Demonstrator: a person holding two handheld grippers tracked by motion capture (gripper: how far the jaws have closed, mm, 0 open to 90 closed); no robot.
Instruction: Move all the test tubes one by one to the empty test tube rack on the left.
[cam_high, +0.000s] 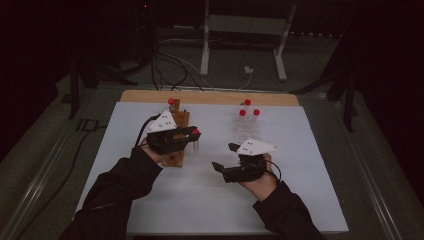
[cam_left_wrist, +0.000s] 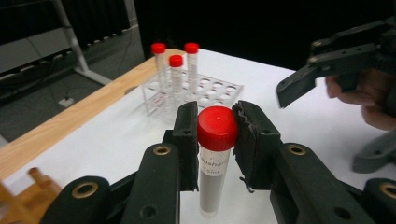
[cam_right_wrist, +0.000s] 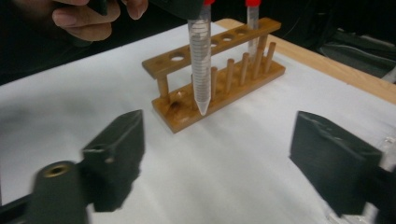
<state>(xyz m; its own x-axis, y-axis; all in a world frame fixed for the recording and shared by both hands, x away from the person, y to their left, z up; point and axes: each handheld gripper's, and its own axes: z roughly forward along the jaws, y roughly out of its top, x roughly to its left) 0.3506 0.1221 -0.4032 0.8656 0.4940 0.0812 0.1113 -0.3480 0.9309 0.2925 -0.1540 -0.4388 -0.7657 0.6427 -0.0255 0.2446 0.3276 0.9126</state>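
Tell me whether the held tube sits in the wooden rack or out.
Out: the tube hangs from the left tongs, its tip above the wooden rack.

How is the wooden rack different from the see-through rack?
The wooden rack is brown with pegs along its base; the clear plastic rack is a see-through grid of holes. The wooden rack holds one red-capped tube; the clear plastic rack holds three. Both stand on the white table sheet and hold tubes upright.

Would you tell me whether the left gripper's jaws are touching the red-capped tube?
Touching: the left gripper view shows the left gripper with both jaws pressed against the red-capped tube.
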